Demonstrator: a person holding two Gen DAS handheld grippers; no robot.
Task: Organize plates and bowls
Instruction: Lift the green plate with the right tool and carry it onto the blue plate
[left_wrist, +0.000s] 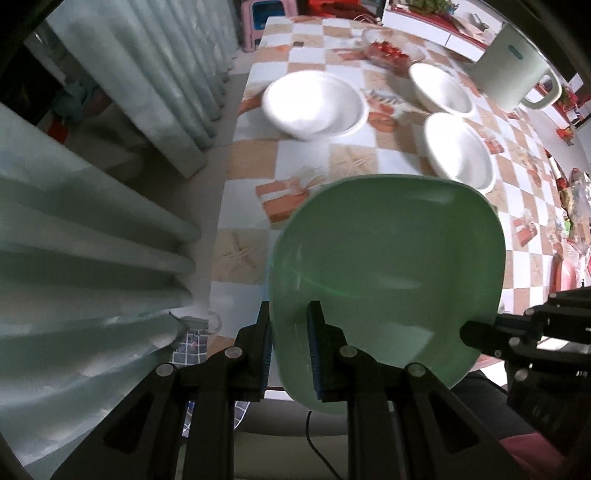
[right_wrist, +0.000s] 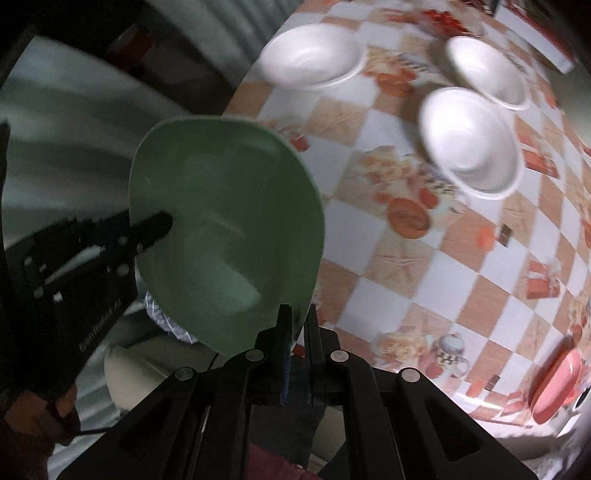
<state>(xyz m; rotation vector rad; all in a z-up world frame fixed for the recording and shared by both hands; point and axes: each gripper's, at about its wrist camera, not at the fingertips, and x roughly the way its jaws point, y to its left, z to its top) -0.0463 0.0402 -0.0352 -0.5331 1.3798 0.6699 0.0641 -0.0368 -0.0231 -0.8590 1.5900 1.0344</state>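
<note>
- Left wrist view: we hold the green plate (left_wrist: 388, 266) up off the surface (left_wrist: 332, 162), above its near edge. The left claw (left_wrist: 291, 347) pinches the plate's rim with 1 finger on each face, and the right claw (left_wrist: 476, 332) grips the opposite edge.
- We count 3 white bowls (left_wrist: 314, 103) standing apart on the checked cloth, 1 pale jug (left_wrist: 513, 70) and 1 dish of red fruit (left_wrist: 388, 51) behind them.
- We judge this as the carrying step; next the plate needs a resting spot, with both claws lowering it level.
- Right wrist view: the right claw (right_wrist: 297, 325) is pressed on the plate's (right_wrist: 221, 206) lower rim, and the left claw (right_wrist: 155, 225) clamps its far side.
- Here we count the 3 bowls (right_wrist: 469, 144) again, 1 green plate, and 1 red plate (right_wrist: 554, 387) near the surface's (right_wrist: 406, 258) edge.
</note>
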